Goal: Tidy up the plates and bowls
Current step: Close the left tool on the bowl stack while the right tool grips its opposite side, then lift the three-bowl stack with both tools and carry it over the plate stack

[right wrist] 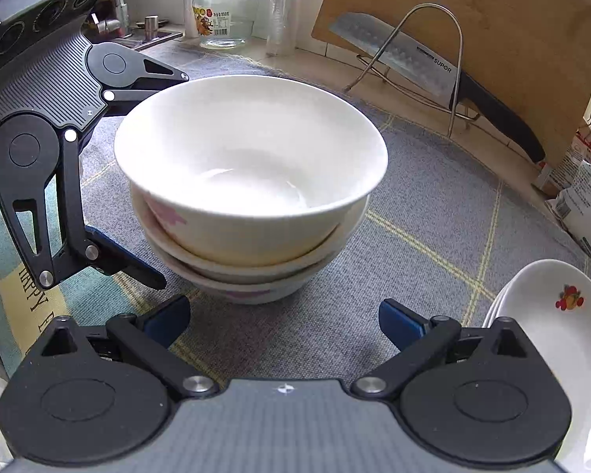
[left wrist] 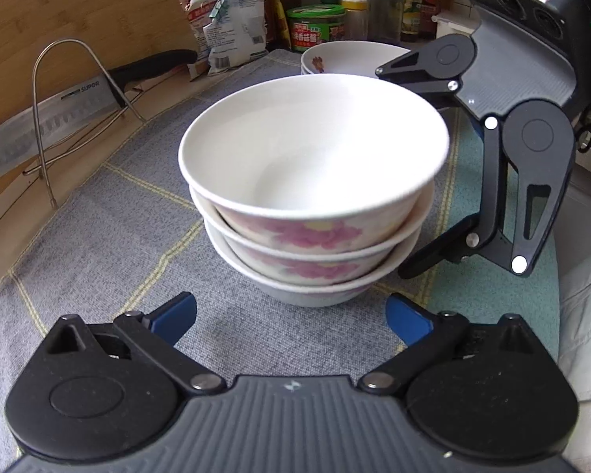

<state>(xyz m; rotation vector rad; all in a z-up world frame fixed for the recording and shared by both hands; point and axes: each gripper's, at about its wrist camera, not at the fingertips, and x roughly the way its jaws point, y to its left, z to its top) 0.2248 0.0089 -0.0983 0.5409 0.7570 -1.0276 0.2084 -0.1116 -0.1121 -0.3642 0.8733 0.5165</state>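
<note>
Three white bowls with pink flowers stand nested in a stack on the grey checked cloth. My left gripper is open just short of the stack's near side, with nothing between its blue fingertips. From the opposite side my right gripper is open too, also short of the stack and holding nothing. Each gripper shows in the other's view, beside the stack: the right gripper and the left gripper. A stack of white plates with a fruit motif lies beside the bowls.
A cleaver rests in a wire rack against a bamboo cutting board. Bags, jars and bottles line one edge of the counter. A glass jar and a sink tap stand at another.
</note>
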